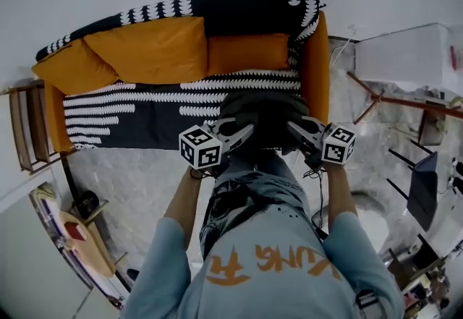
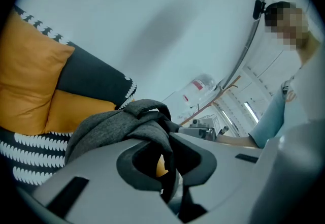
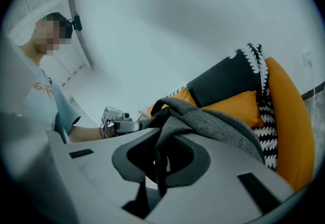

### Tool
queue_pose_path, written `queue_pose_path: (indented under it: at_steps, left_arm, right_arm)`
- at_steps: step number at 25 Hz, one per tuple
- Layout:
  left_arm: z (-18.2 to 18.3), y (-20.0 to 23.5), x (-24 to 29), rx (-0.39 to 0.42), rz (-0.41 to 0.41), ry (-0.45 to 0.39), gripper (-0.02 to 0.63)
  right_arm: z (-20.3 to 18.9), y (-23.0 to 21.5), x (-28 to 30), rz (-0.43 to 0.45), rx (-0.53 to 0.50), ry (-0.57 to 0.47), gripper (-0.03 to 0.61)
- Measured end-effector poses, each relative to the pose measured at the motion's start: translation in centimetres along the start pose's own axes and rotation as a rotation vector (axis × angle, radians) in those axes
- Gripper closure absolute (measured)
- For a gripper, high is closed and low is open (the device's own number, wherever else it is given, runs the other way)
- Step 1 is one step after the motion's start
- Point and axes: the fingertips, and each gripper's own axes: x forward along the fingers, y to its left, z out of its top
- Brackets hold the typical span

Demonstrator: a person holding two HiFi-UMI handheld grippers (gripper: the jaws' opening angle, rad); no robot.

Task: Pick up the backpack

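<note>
Before the sofa [image 1: 145,111], the left gripper [image 1: 246,133] and right gripper [image 1: 293,128] each pinch a fold of the grey backpack [image 1: 264,113].

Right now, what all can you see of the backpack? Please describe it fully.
The backpack is dark grey, of a woven, heathered fabric, soft and crumpled. It hangs between the two grippers in front of the orange sofa. The left gripper and the right gripper are each shut on a fold or strap of it. No zip or pocket shows.
</note>
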Motion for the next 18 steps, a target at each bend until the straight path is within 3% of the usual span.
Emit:
queue_pose_path:
  at_steps: [10,18]
  left_arm:
    - [4.9,-4.6,-1.7,0.140,-0.014,-0.059,0.555]
    - [14.2,-8.7,-2.8,0.340,-0.007,-0.168,0.554]
  right_arm:
    - [5.4,4.6,-2.0,0.054,-0.135,-0.099,0.549]
    - [14.8,8.6,-3.4,0.101,-0.355,-0.201,0.549]
